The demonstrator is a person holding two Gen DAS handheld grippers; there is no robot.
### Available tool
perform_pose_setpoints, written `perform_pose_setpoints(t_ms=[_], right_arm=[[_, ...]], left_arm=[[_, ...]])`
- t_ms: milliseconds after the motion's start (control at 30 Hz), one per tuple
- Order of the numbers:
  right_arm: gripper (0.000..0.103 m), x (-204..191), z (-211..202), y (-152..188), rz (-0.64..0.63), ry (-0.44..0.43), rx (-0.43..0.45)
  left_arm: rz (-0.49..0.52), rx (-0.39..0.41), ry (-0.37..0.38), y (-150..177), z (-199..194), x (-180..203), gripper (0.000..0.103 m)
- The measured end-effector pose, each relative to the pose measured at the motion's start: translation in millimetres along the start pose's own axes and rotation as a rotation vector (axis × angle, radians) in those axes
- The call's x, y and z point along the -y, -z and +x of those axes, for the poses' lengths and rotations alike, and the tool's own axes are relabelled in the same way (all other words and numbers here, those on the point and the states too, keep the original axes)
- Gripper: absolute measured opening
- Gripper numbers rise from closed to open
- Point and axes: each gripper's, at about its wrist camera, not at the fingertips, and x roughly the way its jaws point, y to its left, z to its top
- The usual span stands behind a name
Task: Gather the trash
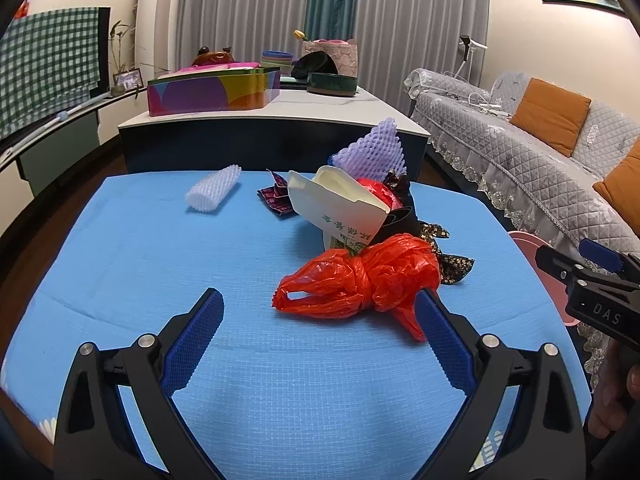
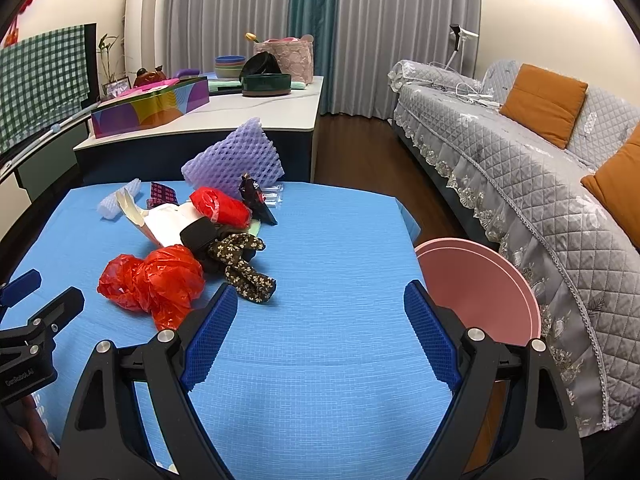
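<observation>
A heap of trash lies on the blue table [image 1: 160, 264]: a knotted red plastic bag [image 1: 360, 280], a white paper box [image 1: 336, 208], a purple foam net [image 1: 370, 152], a white foam net [image 1: 214, 192], dark wrappers and a floral cloth strip [image 2: 244, 264]. My left gripper [image 1: 320, 306] stands open just short of the red bag, whose tail touches the right finger. My right gripper [image 2: 318, 300] is open over bare cloth, with the red bag [image 2: 154, 280] to its left. A pink bin [image 2: 480, 292] stands off the table's right edge, beside the right finger.
A long counter [image 1: 340, 108] with a colourful box, bowls and a basket stands behind the table. A grey quilted sofa [image 2: 540, 184] with orange cushions runs along the right. Wooden floor shows between table and sofa.
</observation>
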Motion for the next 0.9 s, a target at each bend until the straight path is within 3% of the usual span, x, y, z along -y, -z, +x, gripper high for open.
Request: perform_pose_setpoints(t_ms=[900], right_arm=[[0.084,-1.5,-1.9,-1.4,-0.006,-0.011,0.003]], left_arm=[[-0.001,0.003,0.000,-0.5,0.4,-0.1,0.092]])
